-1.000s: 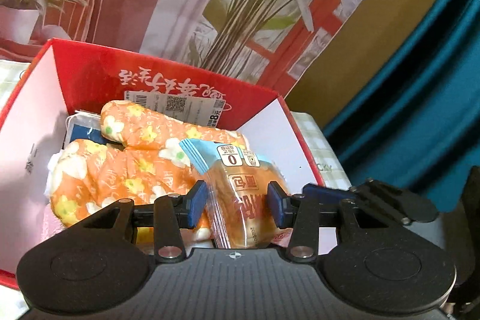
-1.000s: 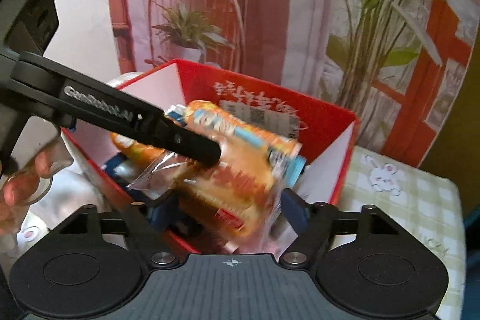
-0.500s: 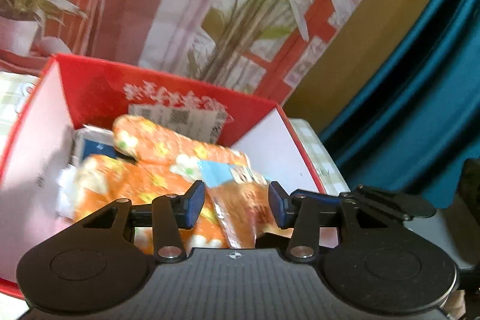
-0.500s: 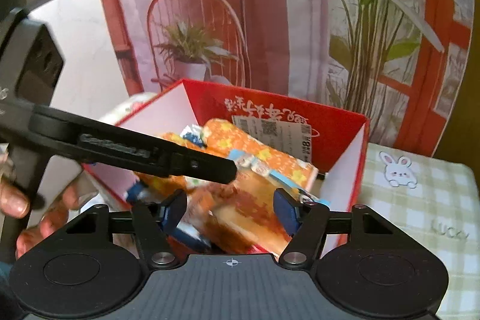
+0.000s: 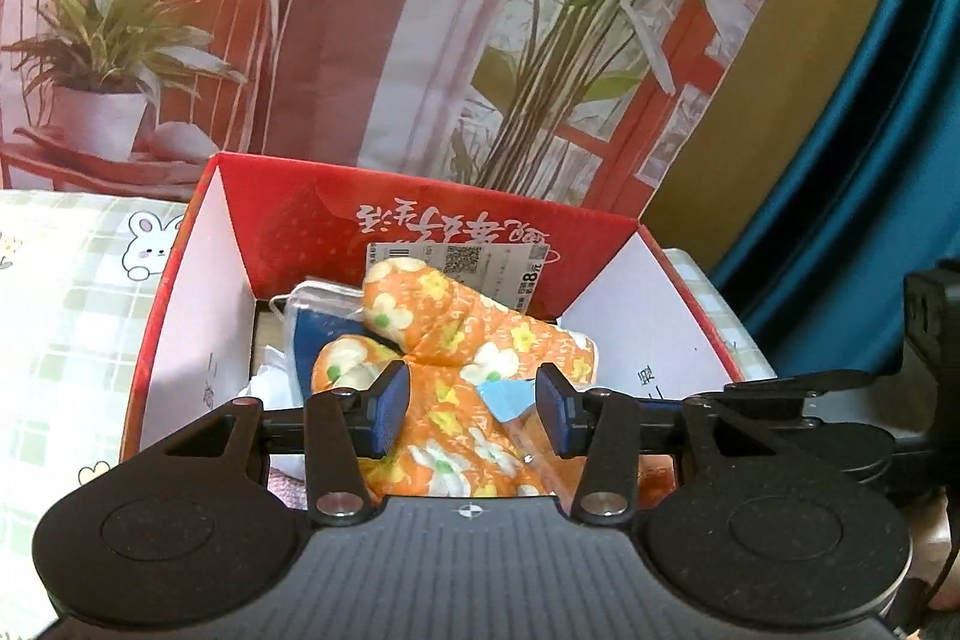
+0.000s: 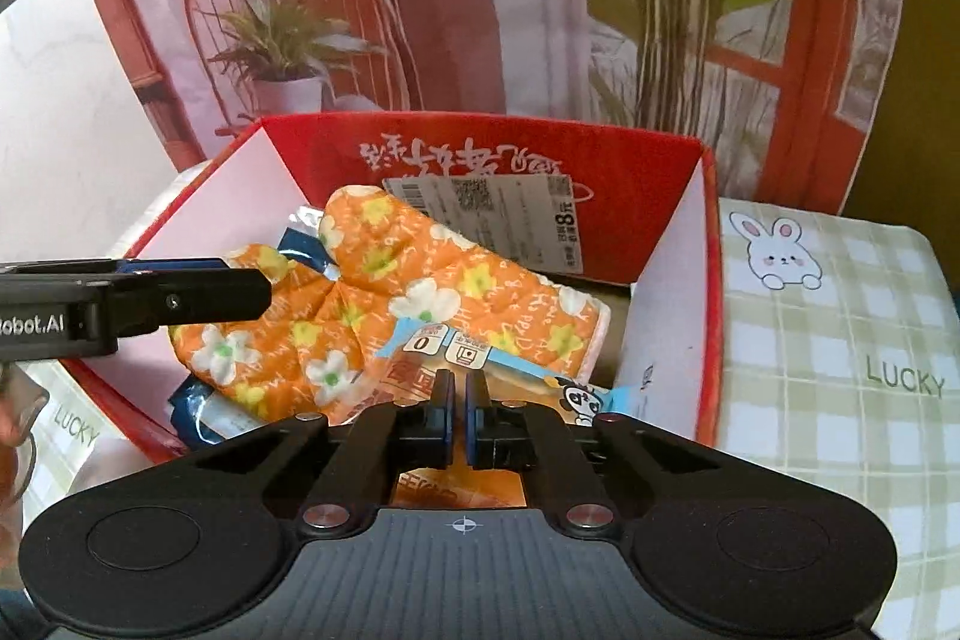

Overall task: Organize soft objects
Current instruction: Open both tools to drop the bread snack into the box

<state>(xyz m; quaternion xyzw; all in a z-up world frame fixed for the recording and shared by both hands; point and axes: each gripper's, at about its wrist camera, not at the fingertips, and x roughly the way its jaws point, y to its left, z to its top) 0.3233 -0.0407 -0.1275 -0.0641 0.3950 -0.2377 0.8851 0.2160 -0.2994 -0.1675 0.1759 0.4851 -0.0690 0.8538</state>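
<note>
Inside the red box (image 6: 672, 196), toward its near right corner, the snack packet (image 6: 510, 361) lies on top of the orange flowered mitt (image 6: 420, 292), its blue sealed edge facing the box's back wall. The right gripper (image 6: 458, 421) hangs just over the near end of this packet with its jaws pressed together; only a thin slit shows between the blue pads, and whether any of the wrapper is caught in that slit cannot be told. The mitt fills the middle of the box, its thumb end reaching toward the white barcode label (image 6: 498, 214) stuck on the back wall. A blue packet (image 6: 195, 400) peeks out from under the mitt at the box's near left corner.

Over the box's near rim, the left gripper (image 5: 474, 409) holds its jaws partly spread with nothing between the pads; past them lie the mitt and the blue edge of the snack packet. In the right wrist view one black finger of the left gripper juts in across the box's left wall.

The box stands on a desk covered by a green checked cloth (image 6: 840, 316) with a rabbit print, and behind the box hangs a printed backdrop (image 5: 420, 10) of a chair and plants.
</note>
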